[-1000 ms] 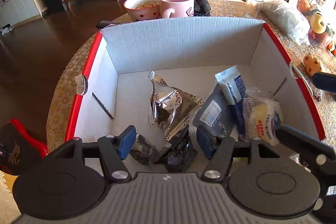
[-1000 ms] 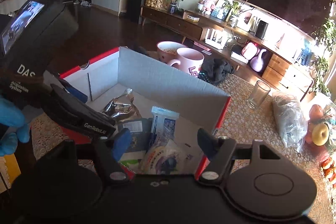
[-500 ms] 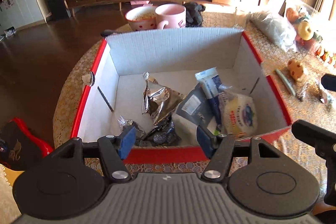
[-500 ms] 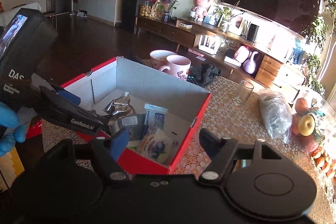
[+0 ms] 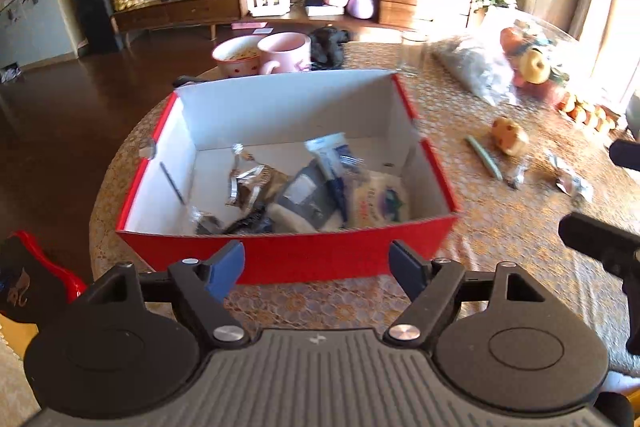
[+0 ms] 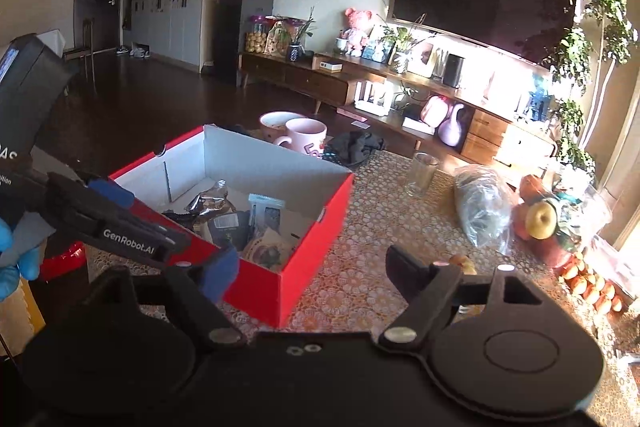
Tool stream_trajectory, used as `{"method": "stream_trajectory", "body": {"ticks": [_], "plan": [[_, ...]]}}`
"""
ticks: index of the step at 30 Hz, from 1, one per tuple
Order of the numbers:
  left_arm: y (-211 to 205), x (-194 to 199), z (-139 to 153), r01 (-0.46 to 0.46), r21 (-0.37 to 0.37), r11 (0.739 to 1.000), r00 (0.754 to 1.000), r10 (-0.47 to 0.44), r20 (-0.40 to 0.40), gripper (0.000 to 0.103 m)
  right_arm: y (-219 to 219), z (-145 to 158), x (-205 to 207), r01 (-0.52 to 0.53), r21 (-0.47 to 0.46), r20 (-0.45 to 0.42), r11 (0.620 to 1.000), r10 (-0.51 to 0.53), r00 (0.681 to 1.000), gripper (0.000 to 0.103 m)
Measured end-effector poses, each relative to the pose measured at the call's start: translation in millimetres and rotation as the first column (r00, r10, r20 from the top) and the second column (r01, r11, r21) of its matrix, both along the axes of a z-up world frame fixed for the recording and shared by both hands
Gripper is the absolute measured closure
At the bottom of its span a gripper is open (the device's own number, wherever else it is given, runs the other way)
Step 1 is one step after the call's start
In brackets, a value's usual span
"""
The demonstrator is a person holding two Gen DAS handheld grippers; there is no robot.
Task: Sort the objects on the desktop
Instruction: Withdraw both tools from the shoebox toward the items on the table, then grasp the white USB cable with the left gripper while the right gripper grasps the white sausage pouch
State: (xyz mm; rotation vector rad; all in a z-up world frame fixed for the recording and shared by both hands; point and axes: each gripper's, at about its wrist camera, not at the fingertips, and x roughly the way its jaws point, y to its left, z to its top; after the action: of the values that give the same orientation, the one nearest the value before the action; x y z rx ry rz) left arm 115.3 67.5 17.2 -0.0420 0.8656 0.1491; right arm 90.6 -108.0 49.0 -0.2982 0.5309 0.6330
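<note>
1. Both hand-held grippers have pulled back and up from the red box [image 5: 288,259] over the last second; the left one was down among the packets and now sits outside the near wall.
2. Inside the box lie a silver foil packet [image 5: 248,183], a grey pouch [image 5: 304,195] and a pale snack bag [image 5: 380,203], heaped toward its near right corner, presumably dropped there as sorted.
3. Out on the bench [image 5: 500,227], right of the box, loose things remain: a green stick [image 5: 484,159], a spotted toy [image 5: 509,137] and small wrappers [image 5: 572,183]. By my reading those come next.
4. Left hand-held gripper [image 5: 316,263]: fingers spread wide, holding nothing, aimed level at the box's front.
5. Right hand-held gripper [image 6: 310,271]: also wide open and empty, raised above the bench, pointing past the box's right corner.
</note>
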Motion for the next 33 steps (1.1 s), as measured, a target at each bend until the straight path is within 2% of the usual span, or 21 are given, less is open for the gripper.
{"method": "stream_trajectory", "body": {"ticks": [3, 6, 15, 17, 20, 33], "plan": [[-20, -6, 1, 0.036, 0.012, 0.999, 0.999, -0.036, 0.008, 0.021, -19, 0, -5, 0.03, 0.007, 0.004, 1.0, -0.03, 1.0, 0.017], [-39, -12, 1, 0.075, 0.02, 0.997, 0.997, -0.075, 0.014, 0.021, -37, -2, -9, 0.056, 0.005, 0.002, 0.998, -0.056, 0.998, 0.016], [-85, -17, -4, 0.175, -0.024, 0.984, 0.984, -0.174, 0.036, 0.018, -86, -16, -10, 0.144, 0.006, -0.015, 0.99, -0.144, 0.989, 0.014], [-94, -16, -5, 0.196, -0.022, 0.98, 0.98, -0.195, 0.043, 0.014, -96, -19, -7, 0.159, 0.011, -0.024, 0.987, -0.159, 0.987, 0.014], [-105, -12, -8, 0.222, -0.033, 0.974, 0.974, -0.22, 0.055, 0.002, -111, -24, -2, 0.184, 0.024, -0.032, 0.983, -0.183, 0.983, 0.011], [-160, 23, -32, 0.368, -0.068, 0.927, 0.928, -0.362, 0.087, 0.0, -164, -54, 30, 0.297, 0.027, -0.064, 0.955, -0.295, 0.953, 0.006]]}}
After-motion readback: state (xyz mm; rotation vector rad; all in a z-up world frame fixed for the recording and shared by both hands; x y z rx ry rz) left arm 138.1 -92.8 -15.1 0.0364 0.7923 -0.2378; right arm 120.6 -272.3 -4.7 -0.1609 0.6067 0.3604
